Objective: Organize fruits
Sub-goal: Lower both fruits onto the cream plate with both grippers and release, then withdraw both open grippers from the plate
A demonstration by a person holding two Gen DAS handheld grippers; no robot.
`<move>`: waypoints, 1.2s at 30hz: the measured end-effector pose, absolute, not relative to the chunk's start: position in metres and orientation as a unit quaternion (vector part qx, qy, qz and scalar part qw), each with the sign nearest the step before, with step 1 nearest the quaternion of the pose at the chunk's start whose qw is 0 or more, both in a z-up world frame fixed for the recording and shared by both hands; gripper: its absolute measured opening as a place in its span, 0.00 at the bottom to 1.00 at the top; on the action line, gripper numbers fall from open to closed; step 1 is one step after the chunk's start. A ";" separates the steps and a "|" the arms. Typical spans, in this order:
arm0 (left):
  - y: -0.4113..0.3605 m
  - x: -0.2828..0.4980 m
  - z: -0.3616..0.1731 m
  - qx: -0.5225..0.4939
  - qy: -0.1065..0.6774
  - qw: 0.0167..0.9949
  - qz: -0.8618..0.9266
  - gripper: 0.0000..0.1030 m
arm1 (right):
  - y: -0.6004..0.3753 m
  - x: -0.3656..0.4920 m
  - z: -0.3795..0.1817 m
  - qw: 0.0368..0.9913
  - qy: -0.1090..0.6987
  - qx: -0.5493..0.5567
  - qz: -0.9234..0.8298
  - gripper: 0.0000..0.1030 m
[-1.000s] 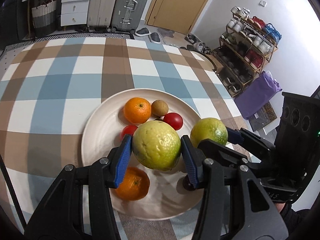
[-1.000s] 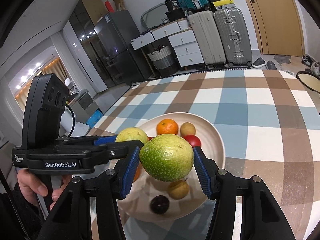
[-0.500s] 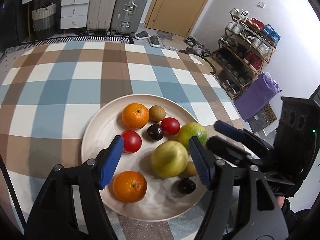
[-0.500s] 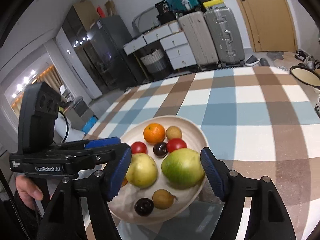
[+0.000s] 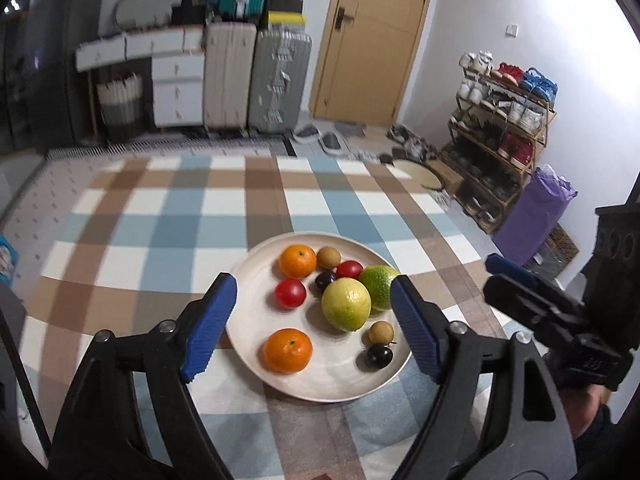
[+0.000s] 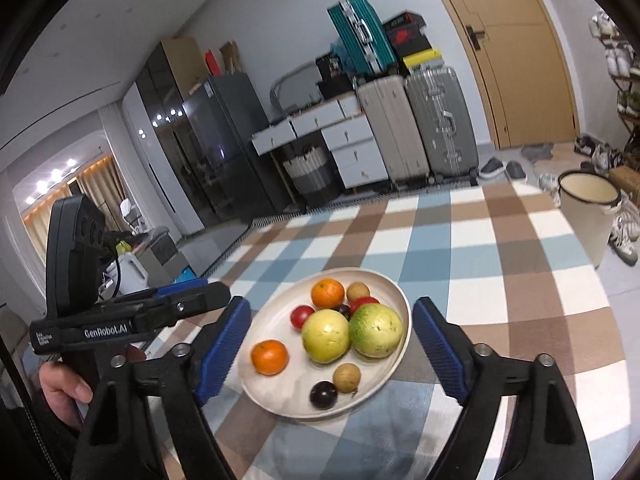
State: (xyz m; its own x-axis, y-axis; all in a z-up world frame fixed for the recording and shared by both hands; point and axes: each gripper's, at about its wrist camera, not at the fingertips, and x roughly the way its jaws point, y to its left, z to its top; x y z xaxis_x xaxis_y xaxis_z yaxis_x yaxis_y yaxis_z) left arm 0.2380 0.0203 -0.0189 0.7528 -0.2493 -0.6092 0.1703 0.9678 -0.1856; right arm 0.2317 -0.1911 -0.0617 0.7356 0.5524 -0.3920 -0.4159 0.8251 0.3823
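The left hand-held gripper point(image 5: 313, 326) hangs above the near side of the plate with its blue pads spread wide and nothing between them; the right hand-held gripper point(image 6: 332, 348) does likewise, jaws fully parted and empty, so neither has any claim on a fruit; both sit high and back from the plate point(image 5: 256, 364), which suggests the gathering is finished or nearly so; directly ahead of the left gripper lies the yellow-green citrus point(image 5: 346, 309), touching the greener citrus point(image 5: 379, 287) beside it, the two largest fruits resting together near the plate's middle and right, probably because they would roll if set near the rim; around them the smaller pieces fill the gaps: two oranges point(image 5: 287, 350), two red tomatoes point(image 5: 290, 293), two dark plums point(image 5: 379, 356) and two small brown fruits point(image 5: 381, 332); every fruit in view lies inside the rim; the plate stands on the checked cloth of the desk point(image 5: 160, 232), whose surface shows no other fruit; a pale bucket point(image 6: 586, 216) stands beyond the desk's far edge.
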 end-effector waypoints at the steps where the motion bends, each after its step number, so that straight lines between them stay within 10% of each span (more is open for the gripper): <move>1: 0.020 0.230 -0.015 -0.056 0.326 0.938 -0.108 0.76 | -0.191 0.226 -0.058 0.924 0.244 0.135 0.262 0.86; 16: 0.028 0.128 0.019 -0.035 0.223 0.973 -0.049 0.98 | -0.198 0.161 -0.048 0.938 0.203 0.125 0.250 0.98; 36: 0.067 0.092 -0.052 -0.031 0.184 0.982 0.038 0.99 | -0.195 0.113 -0.077 0.969 0.128 0.044 0.205 0.99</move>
State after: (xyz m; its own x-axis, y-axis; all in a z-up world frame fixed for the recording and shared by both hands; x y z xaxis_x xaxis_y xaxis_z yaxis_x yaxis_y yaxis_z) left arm 0.0921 0.0668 -0.0518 0.9298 0.0629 -0.3627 -0.0857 0.9952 -0.0469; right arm 0.1131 -0.1955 -0.0772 0.8829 0.4087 -0.2310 -0.3862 0.9121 0.1374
